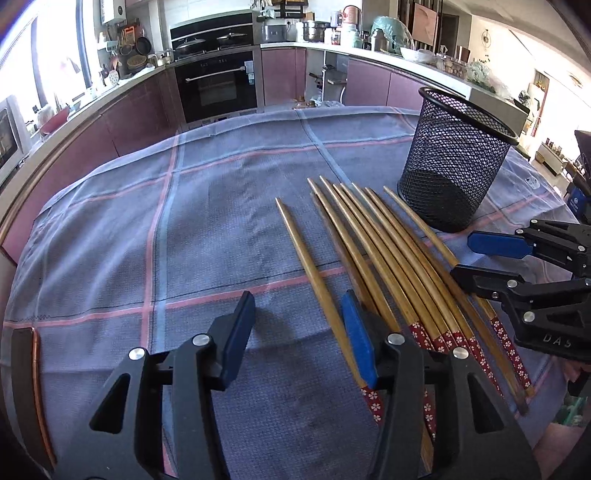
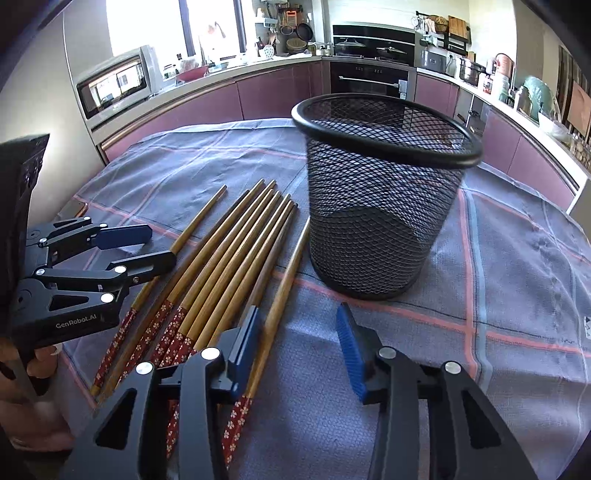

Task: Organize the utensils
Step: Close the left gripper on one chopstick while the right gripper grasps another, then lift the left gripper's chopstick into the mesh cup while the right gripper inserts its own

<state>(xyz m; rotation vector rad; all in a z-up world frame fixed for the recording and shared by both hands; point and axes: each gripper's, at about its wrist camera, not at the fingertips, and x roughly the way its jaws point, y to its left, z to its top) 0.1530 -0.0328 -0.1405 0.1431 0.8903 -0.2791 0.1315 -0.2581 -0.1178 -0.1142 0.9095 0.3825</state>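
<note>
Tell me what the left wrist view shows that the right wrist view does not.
Only the left wrist view: the left gripper head-on, fingers apart, nothing between them. Only the right wrist view: the right gripper head-on, also holding nothing, and a toaster oven. Both: the chopsticks lying on the checked cloth beside the empty mesh cup.

Strong daylight from the blown-out kitchen window (image 2: 147,26) washes both fisheye views, laying soft shadows on the checked cloth (image 1: 221,221), while edges curve heavily, corners vignette dark, and the centre stays sharp.
</note>
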